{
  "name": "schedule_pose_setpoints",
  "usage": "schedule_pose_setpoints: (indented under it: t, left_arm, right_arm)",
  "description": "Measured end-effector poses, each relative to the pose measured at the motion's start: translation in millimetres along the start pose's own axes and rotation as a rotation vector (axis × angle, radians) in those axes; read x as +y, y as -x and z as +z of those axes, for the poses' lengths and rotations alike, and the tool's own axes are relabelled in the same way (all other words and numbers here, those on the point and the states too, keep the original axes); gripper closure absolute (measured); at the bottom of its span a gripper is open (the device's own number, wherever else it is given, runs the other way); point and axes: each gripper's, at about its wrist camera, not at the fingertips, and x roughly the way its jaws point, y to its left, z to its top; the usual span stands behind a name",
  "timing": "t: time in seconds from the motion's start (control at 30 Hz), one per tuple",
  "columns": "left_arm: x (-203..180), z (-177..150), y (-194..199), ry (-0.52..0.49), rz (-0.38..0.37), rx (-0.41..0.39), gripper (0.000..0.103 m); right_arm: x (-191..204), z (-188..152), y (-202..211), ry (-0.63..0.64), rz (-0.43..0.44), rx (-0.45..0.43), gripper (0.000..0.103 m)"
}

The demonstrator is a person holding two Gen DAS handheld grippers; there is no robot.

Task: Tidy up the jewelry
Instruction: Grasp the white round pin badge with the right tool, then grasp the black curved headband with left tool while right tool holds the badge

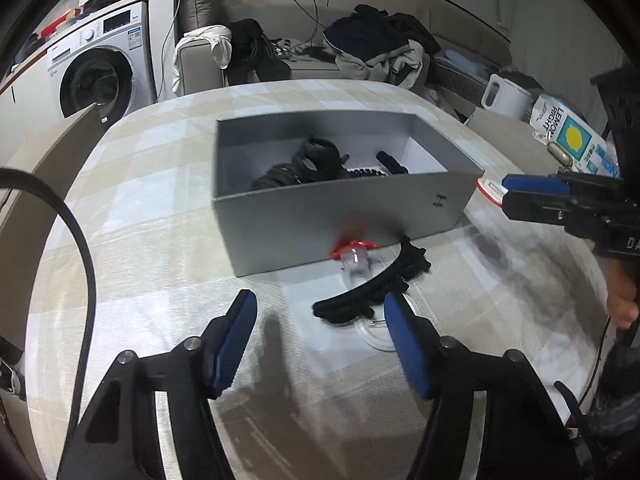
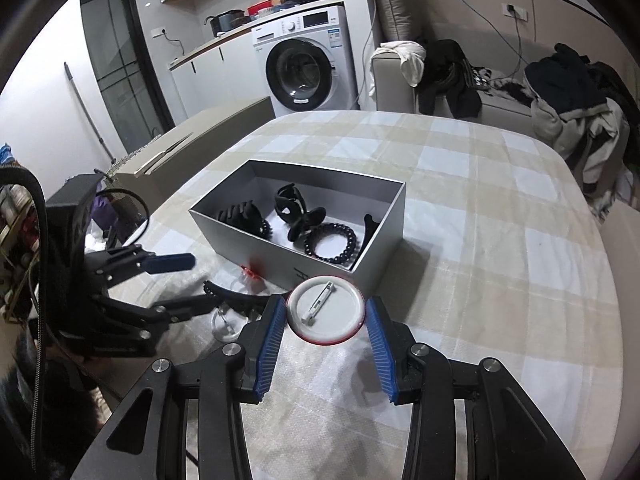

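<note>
A grey open box [image 1: 340, 216] stands on the checked tablecloth and holds black hair claws [image 2: 294, 210] and a black beaded band [image 2: 330, 242]. In front of it lie a curved black hair piece [image 1: 372, 292], a clear item with a red cap [image 1: 354, 254] and a clear round piece [image 1: 376, 338]. My left gripper [image 1: 320, 316] stands open around the near end of the black hair piece, its right pad close beside it. My right gripper [image 2: 326, 312] is shut on a round white badge with a red rim [image 2: 326, 304], pin side up, near the box's front corner [image 2: 360, 276].
A washing machine [image 2: 308, 64] stands beyond the table, beside a sofa [image 2: 500, 100] piled with clothes. A lemon drink carton [image 1: 572, 136] and a white jug [image 1: 506, 94] sit at the table's right. A person's hand [image 1: 622, 296] shows at the right edge.
</note>
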Motion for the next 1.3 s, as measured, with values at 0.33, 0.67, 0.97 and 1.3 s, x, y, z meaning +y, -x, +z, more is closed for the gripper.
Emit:
schedule_pose_setpoints:
  t: [0.33, 0.67, 0.97, 1.3]
  left_arm:
    - [-5, 1, -5, -0.015, -0.035, 0.036, 0.061]
    - [-8, -2, 2, -0.041, -0.064, 0.025, 0.075]
    - [-9, 7, 21, -0.057, -0.08, -0.035, 0.076]
    - [-10, 14, 35, -0.062, -0.095, -0.09, 0.076]
  right_arm:
    - [-1, -2, 0, -0.005, 0.0, 0.0, 0.063]
    - [-2, -1, 3, -0.012, 0.003, -0.01, 0.063]
    - [-4, 1, 8, -0.022, 0.016, -0.033, 0.063]
    - [-4, 3, 15, -0.037, 0.036, -0.066, 0.063]
